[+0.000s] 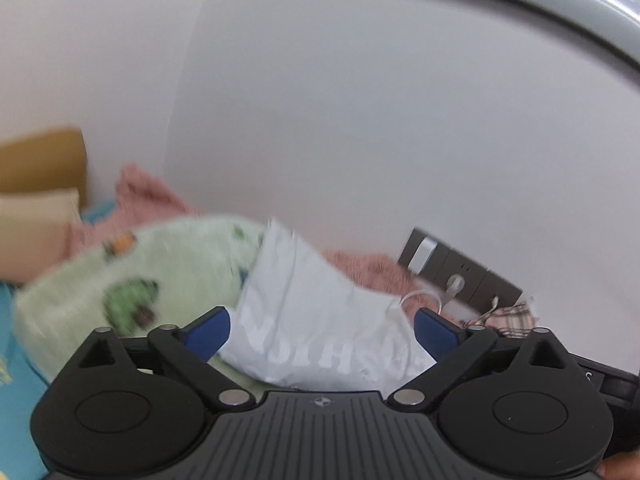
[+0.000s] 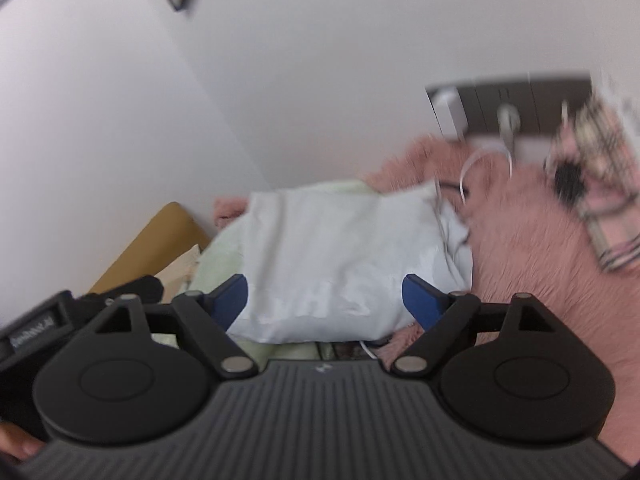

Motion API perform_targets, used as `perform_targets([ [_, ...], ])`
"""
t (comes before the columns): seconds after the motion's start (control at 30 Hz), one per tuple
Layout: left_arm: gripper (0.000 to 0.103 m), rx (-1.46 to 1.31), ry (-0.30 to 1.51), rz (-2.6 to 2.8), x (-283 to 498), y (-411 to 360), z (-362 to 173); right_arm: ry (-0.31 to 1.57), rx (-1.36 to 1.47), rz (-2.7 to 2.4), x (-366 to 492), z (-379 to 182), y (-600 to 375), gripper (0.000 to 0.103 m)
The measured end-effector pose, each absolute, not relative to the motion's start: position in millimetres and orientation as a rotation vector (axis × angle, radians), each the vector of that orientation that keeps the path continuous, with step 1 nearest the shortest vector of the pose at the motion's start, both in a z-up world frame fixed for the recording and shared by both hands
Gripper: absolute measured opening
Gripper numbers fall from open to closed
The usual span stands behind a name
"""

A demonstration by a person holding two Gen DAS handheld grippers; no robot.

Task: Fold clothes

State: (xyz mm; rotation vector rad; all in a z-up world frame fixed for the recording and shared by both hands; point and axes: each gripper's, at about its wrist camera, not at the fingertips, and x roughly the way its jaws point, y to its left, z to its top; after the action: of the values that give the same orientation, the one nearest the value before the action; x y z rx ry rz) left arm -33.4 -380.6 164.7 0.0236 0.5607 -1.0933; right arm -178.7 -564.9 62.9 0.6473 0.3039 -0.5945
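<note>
On the bed: a folded white garment [image 1: 320, 320] with pale lettering lies on a light green blanket [image 1: 160, 264] printed with green and orange shapes; the garment sits between the blanket and the pink fluffy cover [image 2: 532, 240]
White garment: in the right wrist view [image 2: 340, 256] it rests in a roughly rectangular fold; its far right corner is rumpled beside a white cable [image 2: 480, 160]
Left gripper [image 1: 322, 334]: blue fingertips [image 1: 208, 334] spread wide apart, one on either side of the garment's near edge; nothing is clamped between them; whether the tips touch the cloth cannot be told through the blur
Right gripper [image 2: 325, 300]: blue fingertips [image 2: 420, 300] likewise held well apart, flanking the near edge of the garment; no grip on anything
Wall: plain white [image 1: 360, 120]; a dark socket panel [image 2: 512, 104] with a white plug sits low on it, just above the pink cover
Plaid cloth [image 2: 600, 208]: pink and beige checks, lying on the pink cover near the socket panel
Far left: a mustard cushion [image 1: 40, 160] above a cream one [image 1: 36, 228], against the wall
Sheet: turquoise [image 1: 16, 360], showing at the left edge beneath the green blanket
</note>
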Motion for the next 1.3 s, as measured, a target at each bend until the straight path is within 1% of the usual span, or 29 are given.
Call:
perform_targets([
  [0.1,0.102,0.042,0.488,-1.083,-60,-353,193,0.290,0.572,-0.581,-192,90,-541,0.086],
  [0.23,0.102,0.084,0.392,-1.063,-96,-319,215,0.271,0.486,-0.550,-210,113,-506,0.086],
  [0.47,0.103,0.052,0.280,-1.056,-144,-243,233,0.218,0.387,-0.525,-243,128,-447,0.086],
  [0.67,0.103,0.071,0.233,-0.988,-164,-207,221,0.175,0.335,-0.522,-263,123,-410,0.086],
  [0.83,0.103,0.053,0.244,-0.973,-164,-191,202,0.170,0.281,-0.524,-267,112,-386,0.086],
  [1.07,0.103,0.059,0.246,-0.959,-158,-188,169,0.159,0.238,-0.568,-256,96,-375,0.086],
  [1.3,0.103,0.082,0.237,-0.969,-143,-207,142,0.174,0.214,-0.607,-229,71,-379,0.086],
])
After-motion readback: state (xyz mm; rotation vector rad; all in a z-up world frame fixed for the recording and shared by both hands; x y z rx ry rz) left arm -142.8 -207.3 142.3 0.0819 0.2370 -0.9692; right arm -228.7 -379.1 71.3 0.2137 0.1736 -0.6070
